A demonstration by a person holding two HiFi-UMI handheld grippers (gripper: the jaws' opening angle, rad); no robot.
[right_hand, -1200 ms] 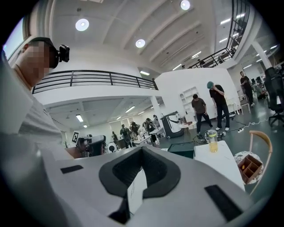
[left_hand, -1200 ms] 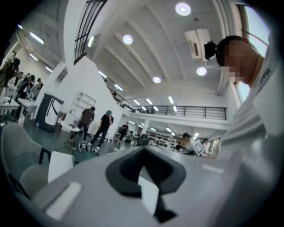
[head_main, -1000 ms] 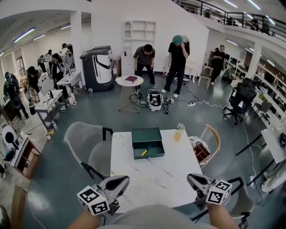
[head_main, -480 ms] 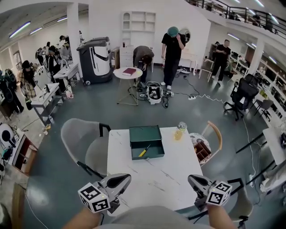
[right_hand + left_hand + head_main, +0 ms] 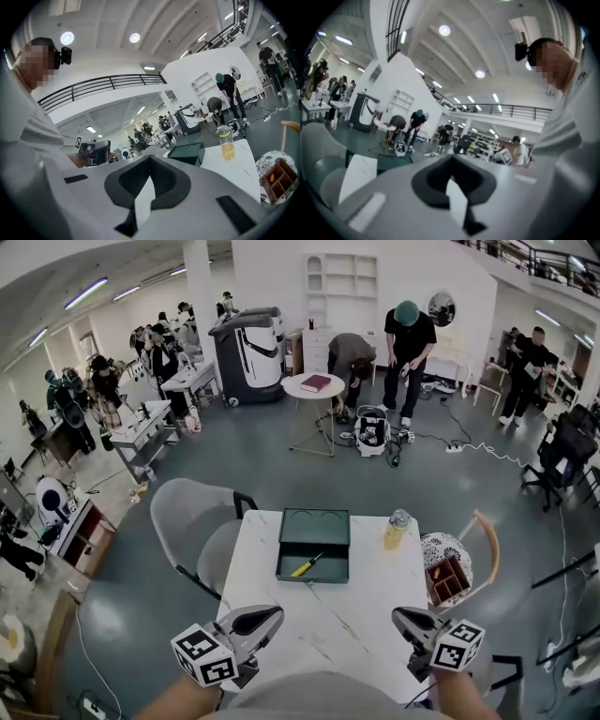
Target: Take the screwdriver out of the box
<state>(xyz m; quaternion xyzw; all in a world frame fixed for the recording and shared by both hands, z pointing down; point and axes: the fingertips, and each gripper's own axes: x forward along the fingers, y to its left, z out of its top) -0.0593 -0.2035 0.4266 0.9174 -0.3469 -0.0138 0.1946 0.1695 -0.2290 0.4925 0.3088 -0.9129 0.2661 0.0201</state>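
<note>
**Head view.** The green box (image 5: pixel 313 532) sits at 12 o'clock on the white worktop (image 5: pixel 328 634). Its open tray faces the near edge, which is judged to leave the contents reachable from the front. The yellow-handled screwdriver (image 5: pixel 306 566) lies slanted inside the tray, untouched. Its dark shaft is hard to make out against the lining. A bottle of yellow liquid (image 5: pixel 397 529) stands just beside the box at 3 o'clock. The left hand-held gripper (image 5: pixel 272 615) is at 7 o'clock and the right hand-held gripper (image 5: pixel 401 618) at 5 o'clock. Both are at the near edge, well apart from the box, which is judged a ready stance before any reach.

**Left gripper view.** The left hand-held gripper (image 5: pixel 452 159) has its jaws together with nothing between them. Its grey body fills the lower frame and hides the screwdriver.

**Right gripper view.** The right hand-held gripper (image 5: pixel 150 159) is likewise closed and empty. The box (image 5: pixel 185 152) shows at 1 o'clock, side-on, so its interior is hidden. The bottle (image 5: pixel 227 143) stands beyond it. A wooden compartment tray (image 5: pixel 276 180) at 4 o'clock is cut off by the frame edge.
</note>
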